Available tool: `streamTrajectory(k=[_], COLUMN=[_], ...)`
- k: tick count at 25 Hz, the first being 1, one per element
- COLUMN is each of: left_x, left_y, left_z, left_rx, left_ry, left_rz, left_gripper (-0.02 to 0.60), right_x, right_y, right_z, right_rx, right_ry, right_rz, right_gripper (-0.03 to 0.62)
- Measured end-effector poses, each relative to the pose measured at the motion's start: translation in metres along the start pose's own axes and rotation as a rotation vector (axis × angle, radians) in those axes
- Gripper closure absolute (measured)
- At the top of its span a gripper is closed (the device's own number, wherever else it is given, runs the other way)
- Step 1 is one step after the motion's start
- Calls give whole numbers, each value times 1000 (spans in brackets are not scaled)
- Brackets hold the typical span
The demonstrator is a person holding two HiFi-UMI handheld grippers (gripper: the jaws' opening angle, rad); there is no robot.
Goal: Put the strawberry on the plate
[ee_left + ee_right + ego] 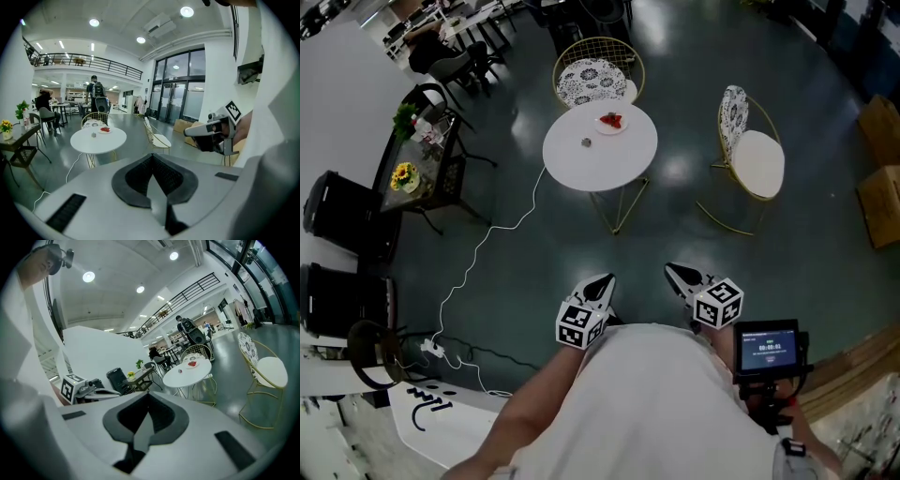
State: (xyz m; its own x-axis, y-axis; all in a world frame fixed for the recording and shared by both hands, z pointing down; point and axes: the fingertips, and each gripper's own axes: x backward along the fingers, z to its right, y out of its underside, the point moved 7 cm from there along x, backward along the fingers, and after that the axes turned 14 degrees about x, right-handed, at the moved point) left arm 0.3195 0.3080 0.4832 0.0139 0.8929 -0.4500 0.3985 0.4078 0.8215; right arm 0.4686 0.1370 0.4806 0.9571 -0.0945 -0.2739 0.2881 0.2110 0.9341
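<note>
Clearly, the person is standing well apart from the round white counter [600, 161], so most of the risk is lying in the walk across the floor. A white cable [497, 228] is trailing over that floor from the counter's left side toward the person, and a foot could be catching on it. Wire chairs are crowding the counter, one [598, 75] just behind it and one [750, 155] off to its right, and a swinging arm could be knocking either of them.

The left hand-held gripper [602, 281] and the right hand-held gripper [680, 274] are hanging close to the body, each with its jaws pressed together and nothing between them. Arriving with them closed like that would be shoving the fruit rather than taking it.

The red strawberry [611, 120] appears to be lying on the small plate [600, 125] already, near the counter's far edge, though it is showing too small to be sure. If so, a careless nudge could be sliding the plate toward that edge or rolling the fruit off it.

Counting downward in size, the pictures are showing:
- one counter
- two wire chairs
- two hand-held grippers
- one plate
- one strawberry
- one small grey object [587, 142], sitting on the counter near the plate but apart from it
</note>
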Motion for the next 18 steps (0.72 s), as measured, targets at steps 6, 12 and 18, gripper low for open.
streamTrajectory(k=[6,12,18], left_x=[0,6,9], left_y=[-2,-2,-10], left_z=[-13,-17,-29], left_rx=[-3,6,24], left_ry=[-11,-25,-34], left_rz=[15,9,-2], left_gripper=[574,574,574], right_x=[-15,-21,-36], right_y=[0,-4,-10], right_z=[2,-4,-6], right_rx=[12,7,-7], right_ry=[-9,-24,-35], right_rz=[-11,-14,-42], right_gripper=[586,586,586])
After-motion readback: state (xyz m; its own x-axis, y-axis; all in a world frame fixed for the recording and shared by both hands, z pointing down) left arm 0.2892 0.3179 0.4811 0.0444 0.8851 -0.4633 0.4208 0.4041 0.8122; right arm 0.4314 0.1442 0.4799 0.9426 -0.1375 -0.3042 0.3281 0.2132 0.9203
